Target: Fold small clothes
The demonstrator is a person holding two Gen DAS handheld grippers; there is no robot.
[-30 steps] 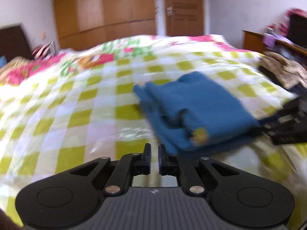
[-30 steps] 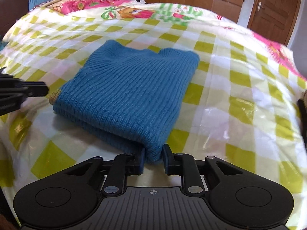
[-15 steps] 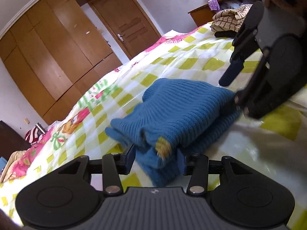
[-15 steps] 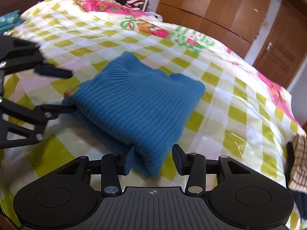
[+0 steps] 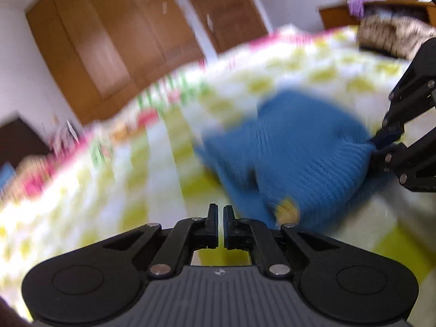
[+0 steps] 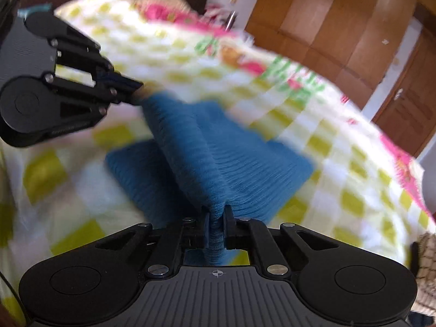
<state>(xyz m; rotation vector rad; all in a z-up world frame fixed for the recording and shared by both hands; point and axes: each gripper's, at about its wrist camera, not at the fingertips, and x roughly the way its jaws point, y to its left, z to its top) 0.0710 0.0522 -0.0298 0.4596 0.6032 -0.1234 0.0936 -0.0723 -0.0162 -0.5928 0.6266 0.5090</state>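
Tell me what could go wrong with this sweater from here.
1. The right gripper pinches only a thin bunch of the sweater; it could slip out.
2. The left gripper looks shut on nothing, so the lifted layers may sag and unfold onto the bed.

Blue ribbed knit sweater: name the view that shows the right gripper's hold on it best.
The right wrist view. There the blue ribbed knit sweater runs up into the right gripper, a fold of knit pinched between its fingers. The left wrist view shows the same grip only from the side, at the blurred frame edge, with the fabric bunched at the fingertips.
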